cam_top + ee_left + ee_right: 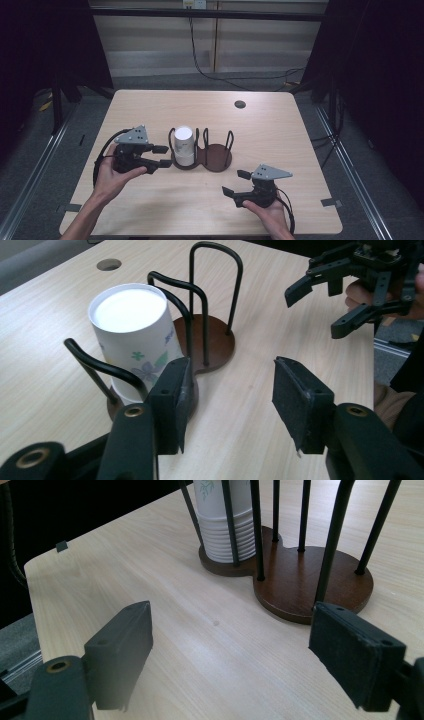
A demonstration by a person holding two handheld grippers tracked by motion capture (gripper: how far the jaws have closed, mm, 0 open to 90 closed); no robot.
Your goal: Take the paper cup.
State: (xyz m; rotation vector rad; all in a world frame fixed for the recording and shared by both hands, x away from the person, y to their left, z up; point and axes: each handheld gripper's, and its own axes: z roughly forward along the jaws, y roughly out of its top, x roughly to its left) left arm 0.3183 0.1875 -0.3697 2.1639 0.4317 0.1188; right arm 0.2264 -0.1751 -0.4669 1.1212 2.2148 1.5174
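Since both grippers' fingers are open and empty, left gripper (161,156) should square up on the cup stack (183,145) in its holder (218,159), right gripper (235,183) clear.

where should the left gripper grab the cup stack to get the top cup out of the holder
Grip the upper wall of the paper cup stack, above the holder's wire loops, with the left gripper coming from its own side. The cups stand upside down, closed end up, so there is no rim to pinch; then lift straight up.

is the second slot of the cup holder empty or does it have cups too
Empty. The cup stack fills one slot of the holder; the other shows bare brown base between its wires.
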